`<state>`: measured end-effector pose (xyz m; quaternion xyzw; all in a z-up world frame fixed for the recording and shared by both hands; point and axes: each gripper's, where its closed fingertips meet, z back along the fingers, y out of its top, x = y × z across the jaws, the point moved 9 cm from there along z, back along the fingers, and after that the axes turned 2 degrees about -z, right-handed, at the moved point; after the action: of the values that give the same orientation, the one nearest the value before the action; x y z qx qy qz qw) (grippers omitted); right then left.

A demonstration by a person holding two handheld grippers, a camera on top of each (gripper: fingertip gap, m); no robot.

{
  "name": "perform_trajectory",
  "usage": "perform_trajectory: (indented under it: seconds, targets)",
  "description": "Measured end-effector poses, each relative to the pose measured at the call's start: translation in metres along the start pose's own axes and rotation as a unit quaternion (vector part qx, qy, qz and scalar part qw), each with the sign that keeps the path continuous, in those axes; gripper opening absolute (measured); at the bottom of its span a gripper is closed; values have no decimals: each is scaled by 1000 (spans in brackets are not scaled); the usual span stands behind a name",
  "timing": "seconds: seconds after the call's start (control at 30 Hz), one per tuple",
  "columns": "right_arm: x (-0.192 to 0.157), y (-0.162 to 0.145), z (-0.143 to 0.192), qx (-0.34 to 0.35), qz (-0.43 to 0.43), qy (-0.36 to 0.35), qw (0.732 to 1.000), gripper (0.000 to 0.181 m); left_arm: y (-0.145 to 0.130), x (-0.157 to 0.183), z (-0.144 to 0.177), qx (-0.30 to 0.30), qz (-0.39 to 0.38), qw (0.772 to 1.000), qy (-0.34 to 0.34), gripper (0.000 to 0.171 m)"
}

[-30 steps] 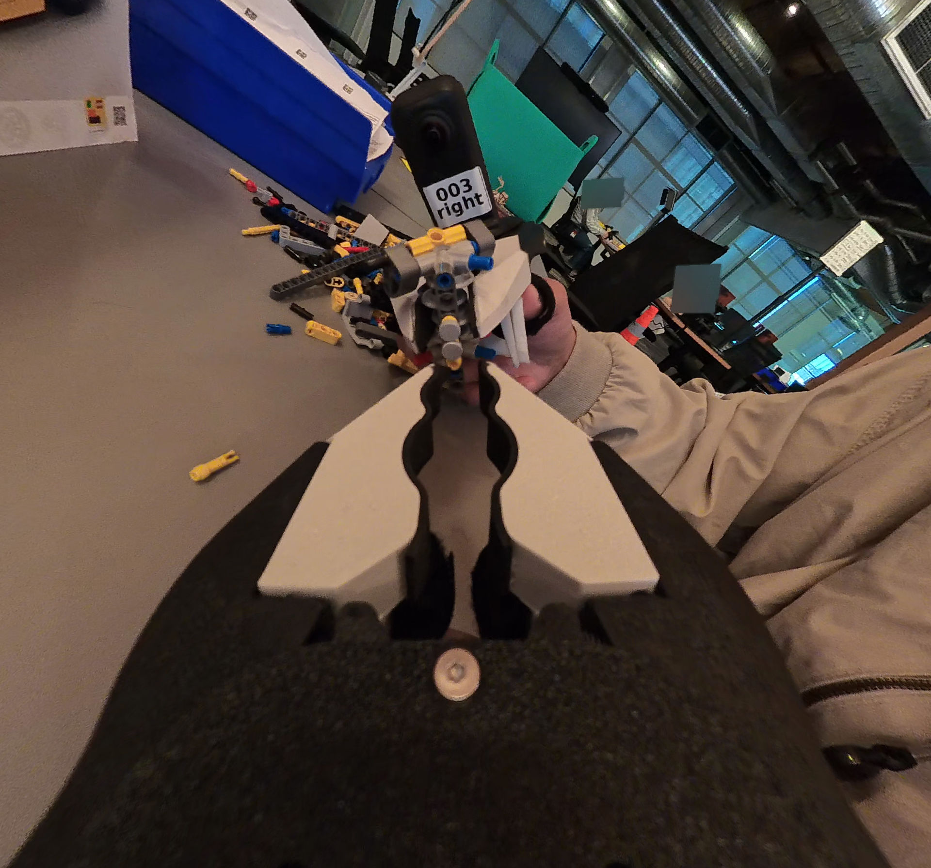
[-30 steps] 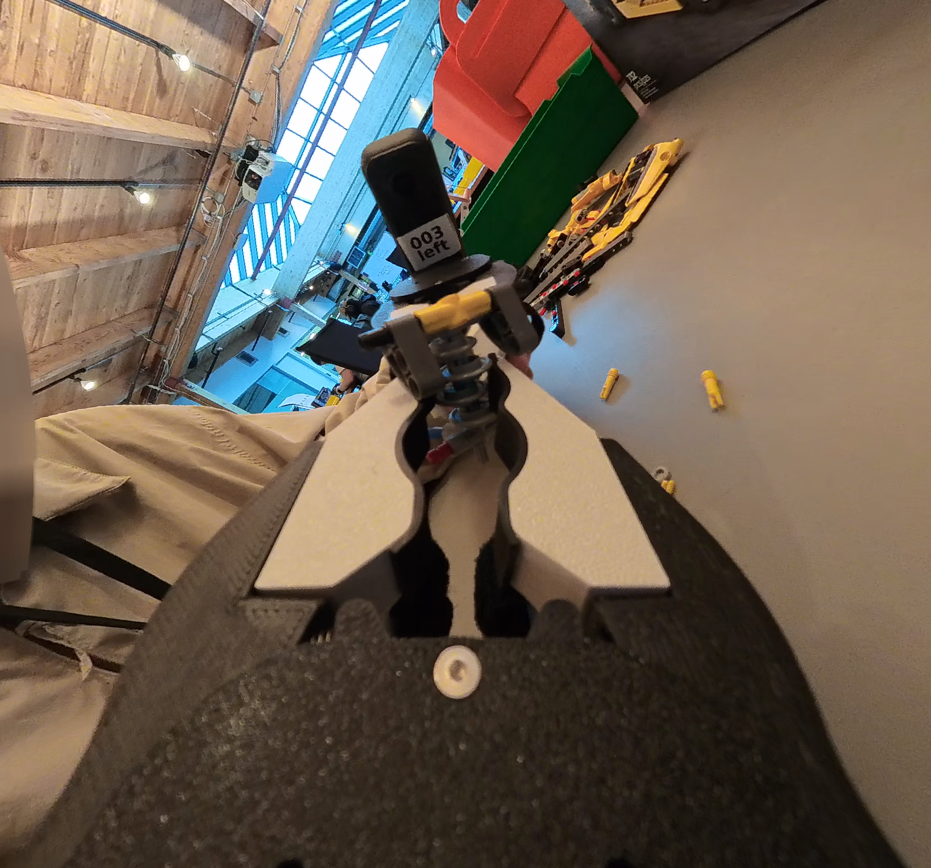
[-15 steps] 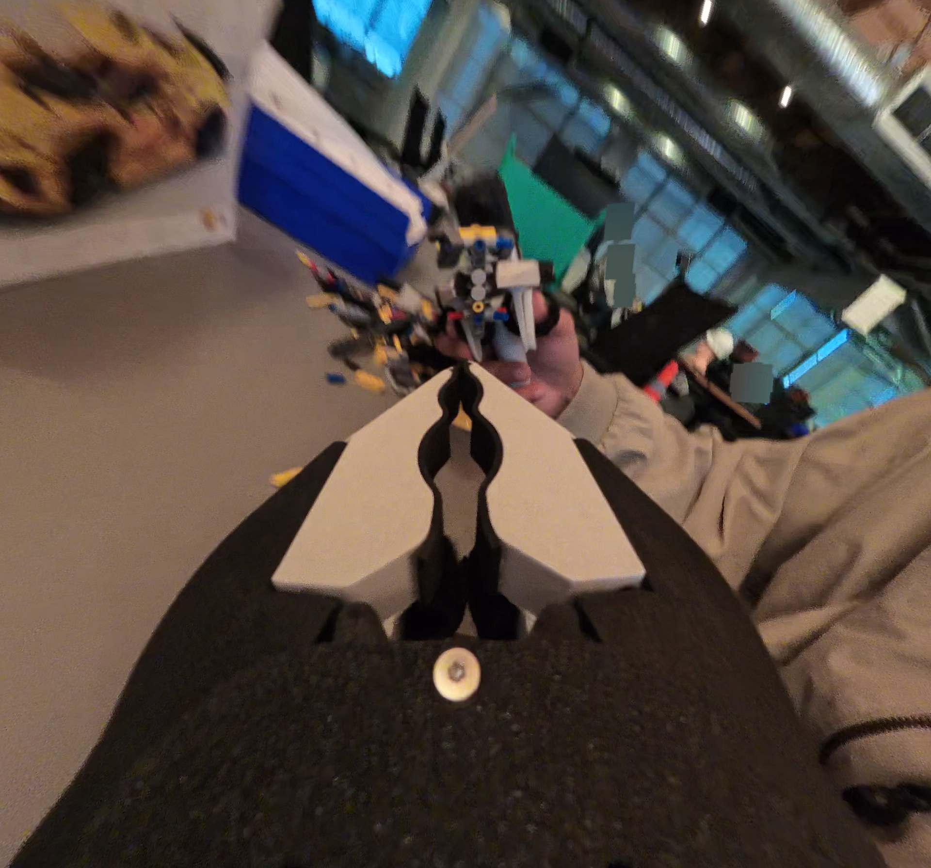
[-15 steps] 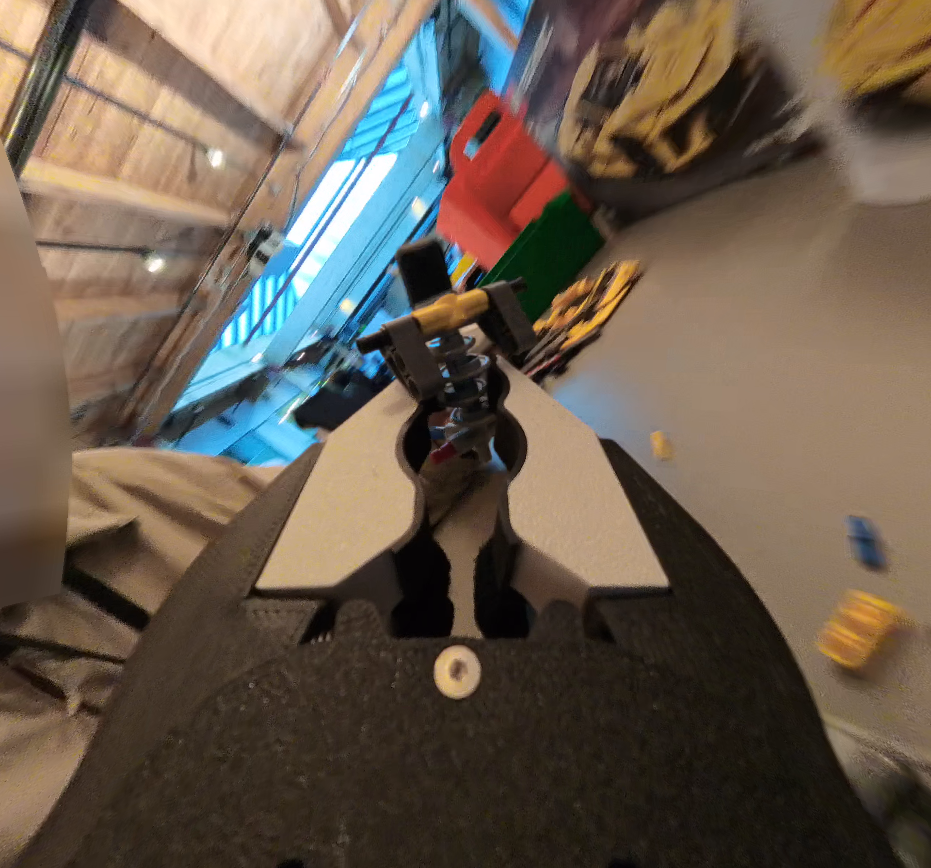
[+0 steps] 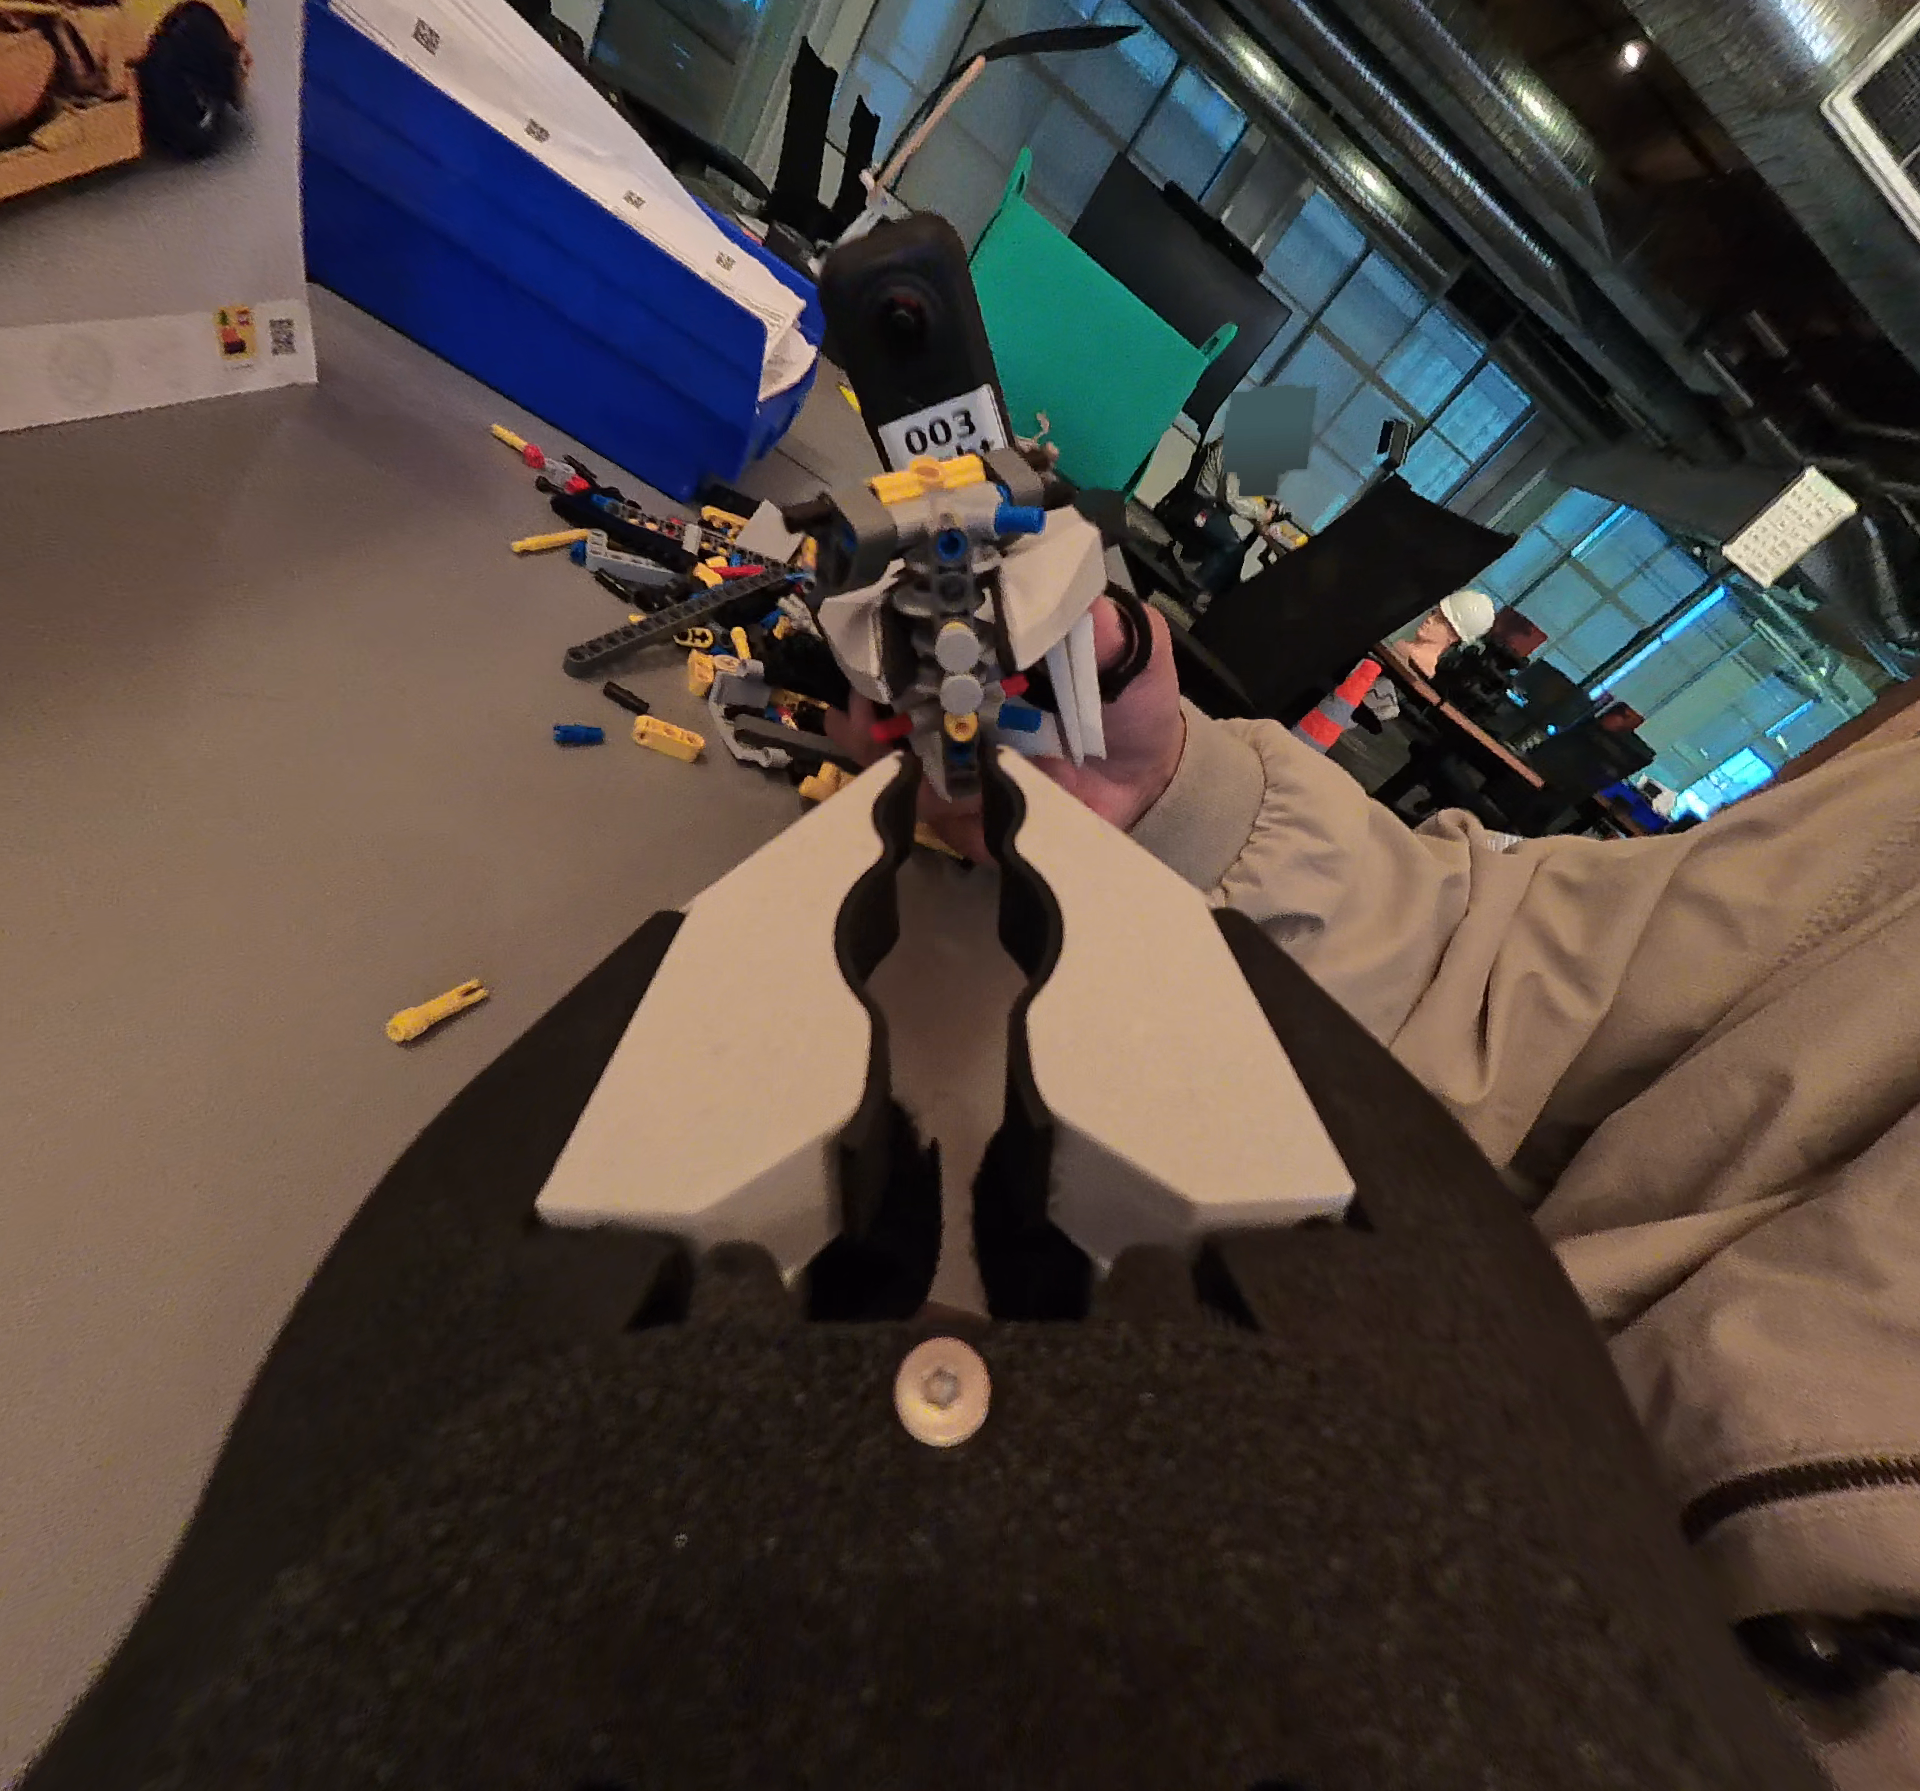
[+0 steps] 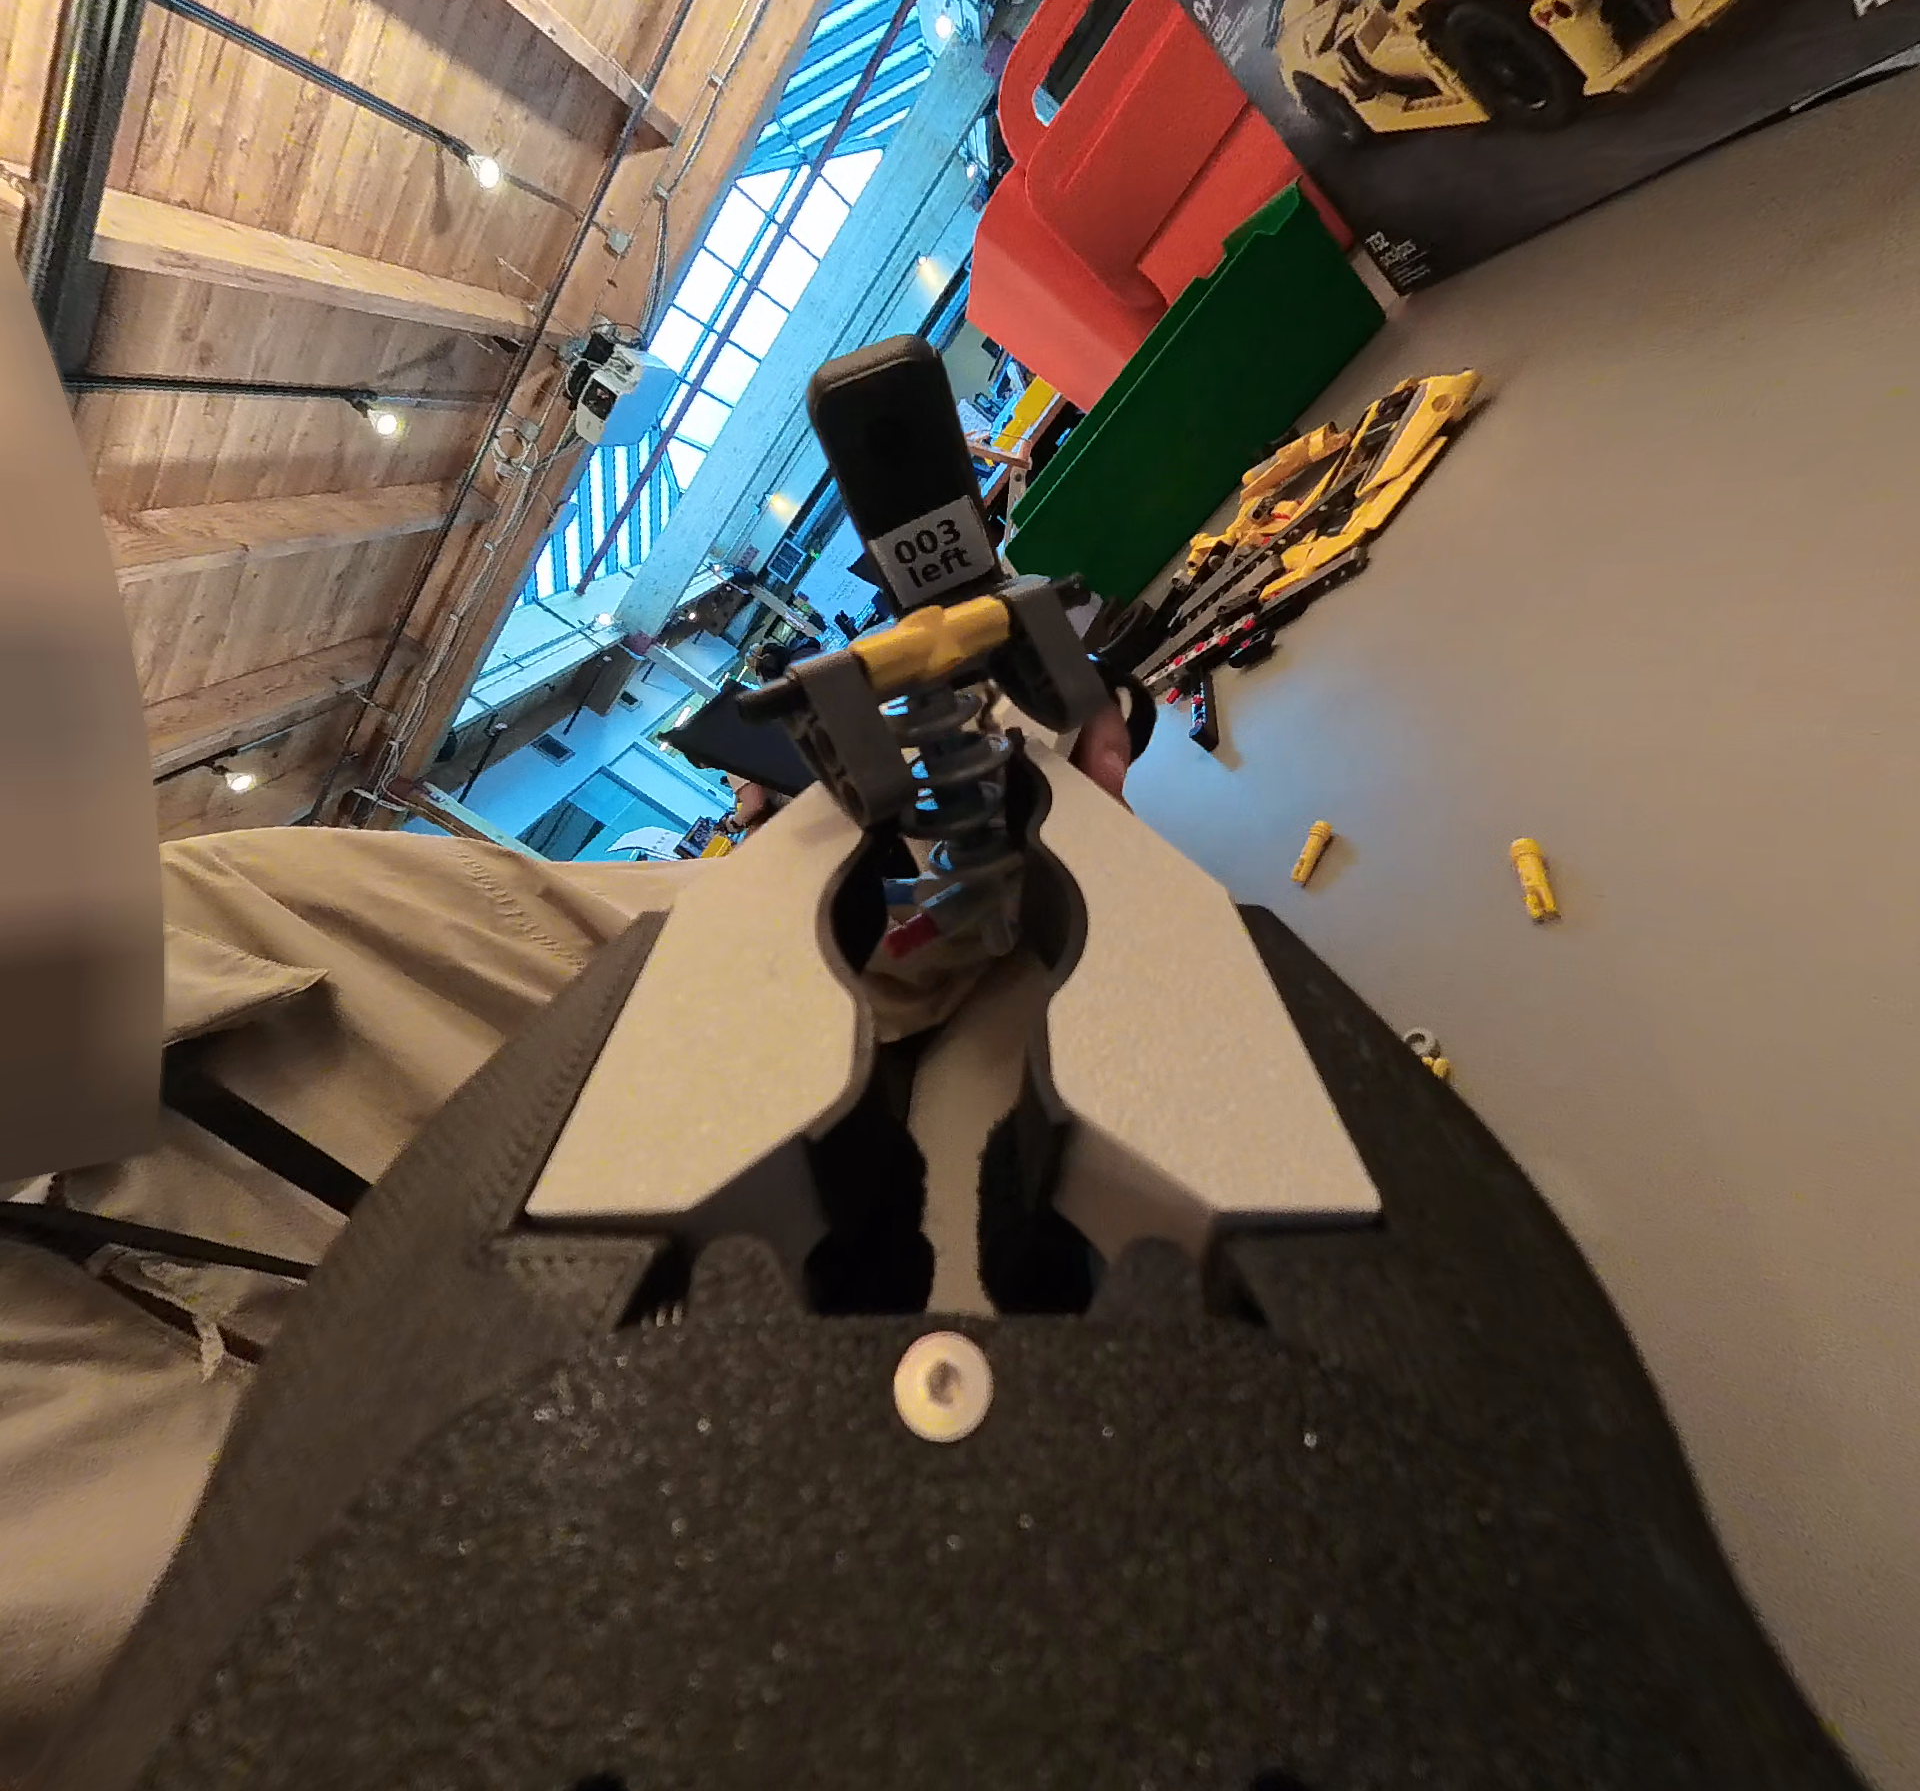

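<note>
A small grey brick assembly [image 5: 940,598] with a yellow axle connector, blue pins and a metal spring is held in the air between my two grippers, which face each other. My left gripper [image 5: 951,762] has its jaws narrowly apart, closed on the assembly's lower end. My right gripper [image 6: 940,785] is shut on the assembly [image 6: 935,650] around its spring. The right gripper's white fingers [image 5: 1055,588] and the hand holding it show in the left wrist view. The left gripper's black camera [image 6: 883,453] shows behind the assembly in the right wrist view.
On the grey table [image 5: 208,702]: a blue bin [image 5: 499,235], a pile of loose parts [image 5: 707,588], a yellow pin [image 5: 436,1009]. The right wrist view shows red [image 6: 1101,172] and green [image 6: 1195,411] bins, a partly built yellow car [image 6: 1330,494], two yellow pins [image 6: 1311,851]. Only a small space, under 4 cm, lies between the two pairs of fingers.
Half a second ago my left gripper was pulled back from the assembly with its jaws nearly together. Now it is back at the assembly's lower end, jaws wider. The right gripper kept its hold.
</note>
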<state>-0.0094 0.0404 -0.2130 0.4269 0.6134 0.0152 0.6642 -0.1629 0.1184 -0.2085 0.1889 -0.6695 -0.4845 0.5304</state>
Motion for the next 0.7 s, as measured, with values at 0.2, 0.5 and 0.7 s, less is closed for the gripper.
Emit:
perform_trajectory:
  seconds: [0.2,0.5,0.7]
  targets:
    - [2,-1,-2,-4,-5,-4,1000,18,-1,0,-2,-1,3,1000,-4,10]
    - [9,-3,-4,-5,-19,-20,1000,18,-2,-3,-6,3,11,1000,24,6]
    - [6,-3,-4,-9,-17,-12,1000,19,-2,-1,-6,7,10,1000,15,7]
